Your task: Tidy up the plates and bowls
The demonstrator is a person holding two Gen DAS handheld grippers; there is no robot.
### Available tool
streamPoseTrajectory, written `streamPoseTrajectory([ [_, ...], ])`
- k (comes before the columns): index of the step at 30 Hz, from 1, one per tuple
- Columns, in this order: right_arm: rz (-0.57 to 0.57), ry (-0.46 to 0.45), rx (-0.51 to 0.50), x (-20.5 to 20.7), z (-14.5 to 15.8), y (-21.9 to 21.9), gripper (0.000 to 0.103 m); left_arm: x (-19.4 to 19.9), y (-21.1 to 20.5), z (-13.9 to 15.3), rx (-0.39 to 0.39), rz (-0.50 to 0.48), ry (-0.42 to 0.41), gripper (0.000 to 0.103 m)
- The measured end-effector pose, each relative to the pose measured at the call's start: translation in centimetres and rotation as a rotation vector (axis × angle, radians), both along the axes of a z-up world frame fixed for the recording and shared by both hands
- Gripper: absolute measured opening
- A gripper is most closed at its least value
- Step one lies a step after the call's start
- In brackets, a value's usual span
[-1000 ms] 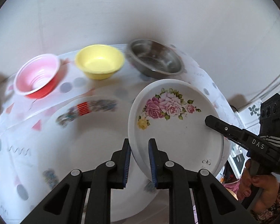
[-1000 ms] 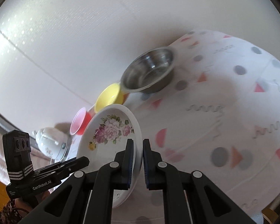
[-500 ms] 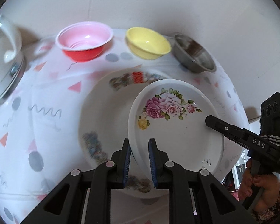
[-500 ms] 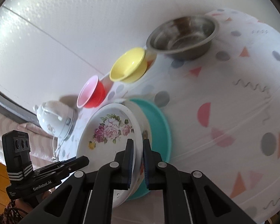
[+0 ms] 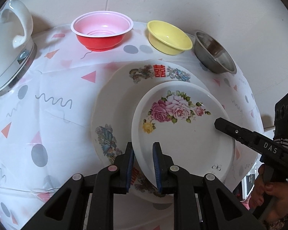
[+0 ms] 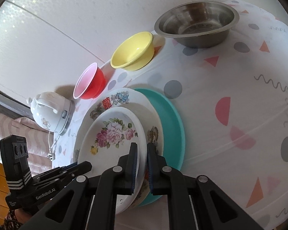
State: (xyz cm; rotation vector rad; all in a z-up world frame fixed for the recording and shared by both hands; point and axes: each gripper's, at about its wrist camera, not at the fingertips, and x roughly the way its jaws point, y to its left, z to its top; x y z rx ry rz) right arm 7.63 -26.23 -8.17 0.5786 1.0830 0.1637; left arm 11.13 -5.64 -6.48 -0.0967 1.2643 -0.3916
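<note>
Both tongs pinching one rose plate (image 5: 182,132) by opposite rims: left tongs (image 5: 143,164) on the near edge, right tongs (image 6: 142,164) pressed tight on the far edge. Best done by sinking both sides level and slowly, keeping the plate centred over the stack, then spreading both pairs only once the base sits flat; letting go on one side first would likely tip it. Just under the tongs, held slightly tilted above a bigger white plate (image 5: 115,103) with a red character and dragon prints; whether touching yet, cannot tell. Beneath that, a teal plate (image 6: 172,126) flat on the worktop (image 6: 240,95). Rose plate: white, shallow, glossy, pink roses and one yellow bloom. Beyond the tongs, in a row by the wall: red bowl (image 5: 101,32), yellow bowl (image 5: 169,37), steel bowl (image 5: 214,51).
</note>
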Motion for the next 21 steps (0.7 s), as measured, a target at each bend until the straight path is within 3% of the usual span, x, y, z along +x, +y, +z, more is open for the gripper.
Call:
streamPoseTrajectory([
  [4, -0.003, 0.028, -0.015, 0.7, 0.0, 0.3, 0.010, 0.6, 0.0, 0.0, 0.011, 0.029, 0.020, 0.020],
  [7, -0.015, 0.048, -0.019, 1.2, -0.1, 0.5, 0.010, 1.0, -0.1, 0.2, 0.005, 0.047, 0.055, 0.029],
  [21, -0.052, 0.087, -0.036, 2.7, -0.3, 1.2, 0.010, 1.8, 0.3, 0.5, -0.032, 0.103, 0.138, 0.045],
])
